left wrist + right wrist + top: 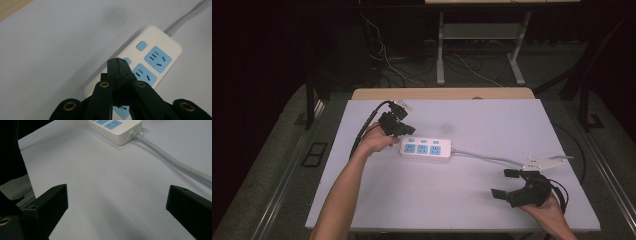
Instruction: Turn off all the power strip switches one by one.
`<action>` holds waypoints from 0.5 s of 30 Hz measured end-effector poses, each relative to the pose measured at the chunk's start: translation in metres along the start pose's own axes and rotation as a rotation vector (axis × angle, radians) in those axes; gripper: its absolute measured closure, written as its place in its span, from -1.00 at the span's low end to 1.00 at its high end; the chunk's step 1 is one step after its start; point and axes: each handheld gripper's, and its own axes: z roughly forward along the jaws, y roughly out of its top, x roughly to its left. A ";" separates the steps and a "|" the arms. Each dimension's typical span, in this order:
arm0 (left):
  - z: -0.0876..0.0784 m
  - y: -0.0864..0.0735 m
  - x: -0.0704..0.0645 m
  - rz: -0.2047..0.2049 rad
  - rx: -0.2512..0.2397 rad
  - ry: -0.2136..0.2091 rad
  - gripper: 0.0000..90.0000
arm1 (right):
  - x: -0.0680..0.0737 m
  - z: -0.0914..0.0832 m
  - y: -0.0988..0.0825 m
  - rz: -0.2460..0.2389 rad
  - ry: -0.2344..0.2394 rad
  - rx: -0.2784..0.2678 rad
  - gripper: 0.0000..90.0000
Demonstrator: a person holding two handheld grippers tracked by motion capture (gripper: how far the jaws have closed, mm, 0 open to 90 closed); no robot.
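**Pressing the switches on the power strip with closed jaws**

We take the power strip (pixel 426 148) as our landmark: it lies flat near the middle of the white worktop (pixel 492 125), three blue sockets in a row, a small blue switch (pixel 141 46) beside each socket on the strip's far long edge. Its grey cable (pixel 484 157) leaves the strip's right end and runs off toward the right edge of the worktop.

Over the strip's left end we hold the left hand-held gripper (pixel 398 126), jaws pressed together with nothing between them, the joined tip hanging just above the middle switch (pixel 127 60). That closed tip looks to us like a poking tool, so the step in hand is probably working the switches one by one. To do it well, we should come down straight onto the centre of a switch, not its rim, and push briefly; a slanted push could slide the light strip across the smooth surface. We should also keep the tip off the socket slots just beside the switches.

Well to the right of the strip and nearer us, beyond the cable, the right hand-held gripper (pixel 509 183) rests with its jaws wide apart and empty. If the strip skids, it could steady the cable end.
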 end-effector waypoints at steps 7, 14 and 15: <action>-0.003 0.009 -0.007 0.025 -0.009 -0.011 0.99 | 0.000 0.000 0.000 -0.002 0.000 0.000 -0.91; 0.001 0.017 -0.015 0.043 -0.011 -0.021 0.99 | 0.001 0.001 0.000 -0.004 -0.002 0.002 -0.92; 0.003 0.018 -0.015 0.050 -0.011 -0.023 0.99 | 0.001 0.001 0.000 -0.004 -0.002 0.002 -0.92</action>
